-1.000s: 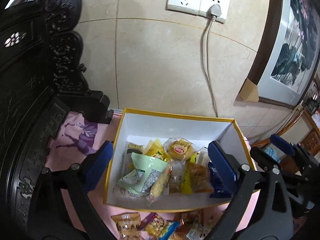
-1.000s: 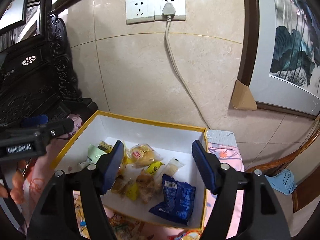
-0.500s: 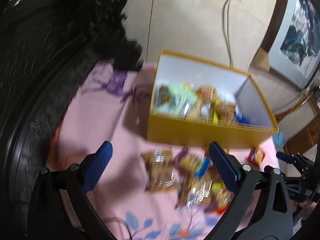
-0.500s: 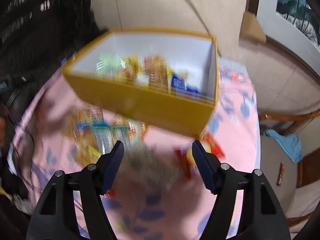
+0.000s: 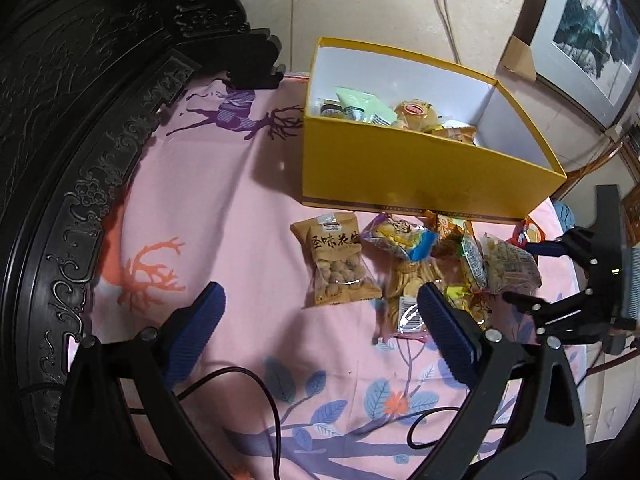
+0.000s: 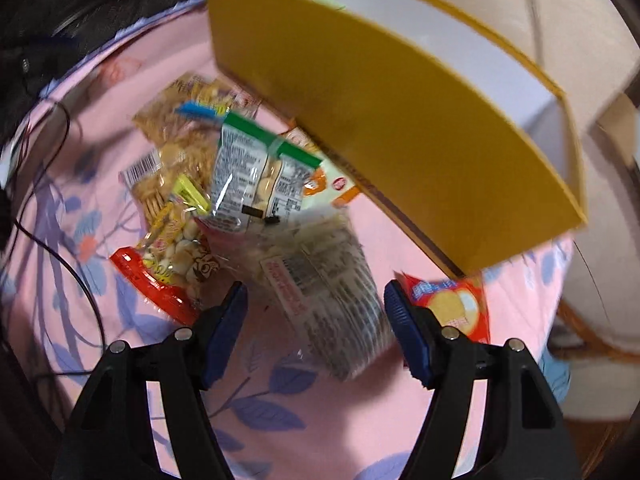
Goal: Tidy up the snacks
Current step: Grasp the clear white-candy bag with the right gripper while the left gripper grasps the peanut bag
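My right claw (image 6: 316, 320) wide, empty, over clear crinkly biscuit packet (image 6: 320, 276) nr yellow cardboard box (image 6: 400, 120) front edge. Light, slippery, crushable; pinch sealed end. Left claw (image 5: 320, 332) wide too.

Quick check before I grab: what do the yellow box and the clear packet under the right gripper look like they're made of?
Yellow box: looks like stiff cardboard, matte yellow outside, white inside, with thin straight walls and crisp corners. Clear packet: apparently thin glossy plastic film; it crinkles, catches glare, and its contents show through around the printed label.
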`<action>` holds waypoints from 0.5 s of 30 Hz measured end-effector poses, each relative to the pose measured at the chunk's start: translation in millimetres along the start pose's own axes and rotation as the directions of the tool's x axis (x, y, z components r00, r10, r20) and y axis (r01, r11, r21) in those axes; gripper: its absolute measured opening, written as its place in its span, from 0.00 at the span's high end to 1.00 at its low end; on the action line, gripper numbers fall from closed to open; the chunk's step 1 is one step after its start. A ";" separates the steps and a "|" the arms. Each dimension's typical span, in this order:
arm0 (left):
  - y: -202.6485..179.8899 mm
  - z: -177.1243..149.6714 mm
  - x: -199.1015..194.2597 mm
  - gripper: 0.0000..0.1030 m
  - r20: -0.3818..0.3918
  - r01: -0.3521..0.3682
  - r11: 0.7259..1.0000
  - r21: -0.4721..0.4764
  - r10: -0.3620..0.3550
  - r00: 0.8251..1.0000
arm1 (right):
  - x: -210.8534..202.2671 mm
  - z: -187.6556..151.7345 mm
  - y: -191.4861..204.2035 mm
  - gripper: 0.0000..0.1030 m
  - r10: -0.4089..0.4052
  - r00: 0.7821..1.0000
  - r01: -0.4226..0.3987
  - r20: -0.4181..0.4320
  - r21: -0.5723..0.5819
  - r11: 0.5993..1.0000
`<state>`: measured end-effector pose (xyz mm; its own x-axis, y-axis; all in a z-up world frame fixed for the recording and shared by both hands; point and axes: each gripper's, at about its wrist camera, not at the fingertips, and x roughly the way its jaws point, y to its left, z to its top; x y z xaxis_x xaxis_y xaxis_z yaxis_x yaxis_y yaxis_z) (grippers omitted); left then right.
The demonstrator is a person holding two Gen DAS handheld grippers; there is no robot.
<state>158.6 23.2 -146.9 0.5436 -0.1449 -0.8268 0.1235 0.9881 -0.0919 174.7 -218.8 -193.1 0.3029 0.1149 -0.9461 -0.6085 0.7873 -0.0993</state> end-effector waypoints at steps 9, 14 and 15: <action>11.8 -4.0 4.9 0.04 -0.027 -0.017 0.999 -0.036 0.016 0.999 | 24.5 7.4 -11.4 0.31 0.057 0.998 -0.057 -0.024 0.013 0.998; 9.3 -4.7 11.5 0.04 -0.041 -0.005 0.999 -0.033 0.004 0.999 | 21.6 -6.2 -14.7 0.46 0.061 0.998 -0.062 0.013 0.128 0.990; 7.6 -4.6 13.2 0.04 -0.041 -0.005 1.000 -0.023 0.004 0.999 | 20.4 -8.8 -12.8 0.48 0.050 0.999 -0.052 0.018 0.141 0.989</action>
<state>162.9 29.1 -161.1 0.5096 -0.1387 -0.8492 0.1015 0.9897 -0.1008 182.2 -231.9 -213.9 0.2856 0.1651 -0.9440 -0.5138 0.8579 -0.0054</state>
